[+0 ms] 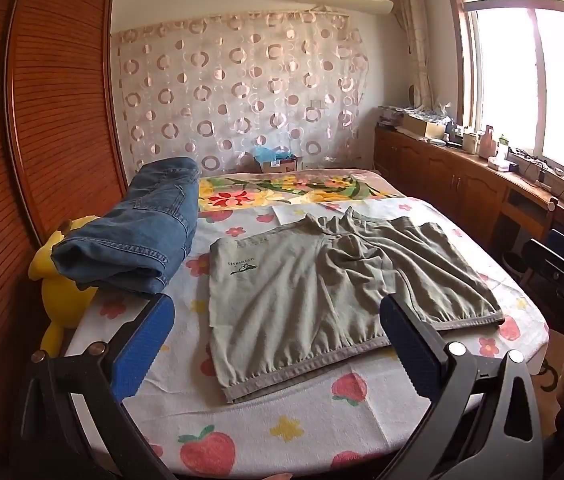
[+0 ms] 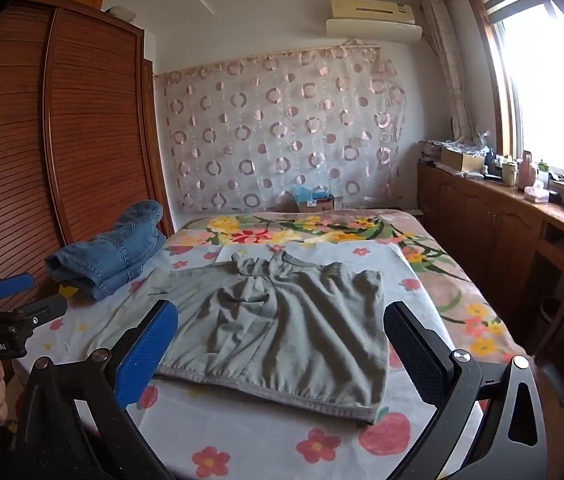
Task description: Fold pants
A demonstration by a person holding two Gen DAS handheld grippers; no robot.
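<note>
Grey-green shorts (image 1: 322, 284) lie spread flat on the bed, waistband toward me, legs pointing away; they also show in the right wrist view (image 2: 282, 320). My left gripper (image 1: 278, 340) is open and empty, hovering above the near waistband. My right gripper (image 2: 282, 344) is open and empty, also above the waistband, further to the right. The left gripper also shows at the left edge of the right wrist view (image 2: 22, 300), held in a hand.
Folded blue jeans (image 1: 138, 232) rest on a yellow plush toy (image 1: 62, 296) at the bed's left edge, beside a wooden wardrobe (image 1: 42, 120). A strawberry-print sheet (image 1: 282, 432) covers the bed. A cluttered wooden counter (image 1: 482, 168) runs under the window at right.
</note>
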